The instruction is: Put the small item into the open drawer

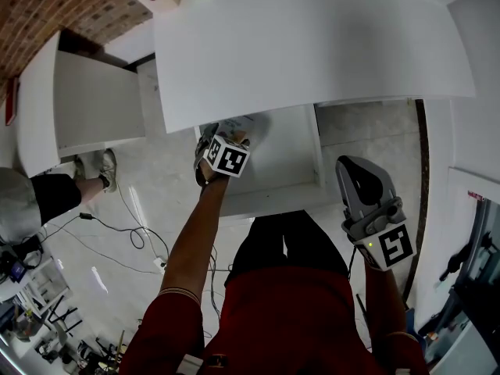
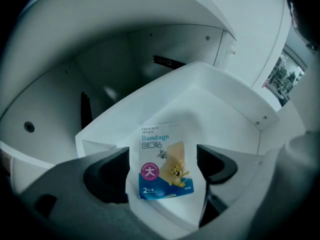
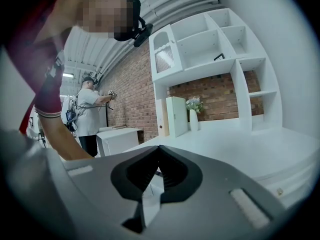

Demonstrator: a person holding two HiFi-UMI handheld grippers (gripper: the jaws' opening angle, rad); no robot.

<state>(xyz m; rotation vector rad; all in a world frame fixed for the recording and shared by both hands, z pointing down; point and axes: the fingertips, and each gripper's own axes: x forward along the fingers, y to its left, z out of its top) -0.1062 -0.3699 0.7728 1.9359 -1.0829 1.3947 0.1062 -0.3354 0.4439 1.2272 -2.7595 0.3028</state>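
Note:
The small item is a bandage packet [image 2: 164, 165], white and blue with a cartoon figure. It lies face up inside the open white drawer [image 2: 220, 96], seen in the head view under the desk top as the drawer [image 1: 273, 198]. My left gripper [image 2: 164, 165] reaches into that drawer, open, with a dark finger [image 2: 107, 176] on each side of the packet and a thin gap to it. In the head view the left gripper [image 1: 223, 143] is over the drawer's left part. My right gripper [image 1: 355, 170] hangs to the right of the drawer, and its jaws [image 3: 159, 151] are shut on nothing.
A white desk top [image 1: 312, 45] overhangs the drawer. Another white cabinet [image 1: 86, 104] stands at the left with a person's feet beside it. Cables run over the pale floor [image 1: 133, 233]. White wall shelves [image 3: 215, 49] and a second person [image 3: 90, 114] show in the right gripper view.

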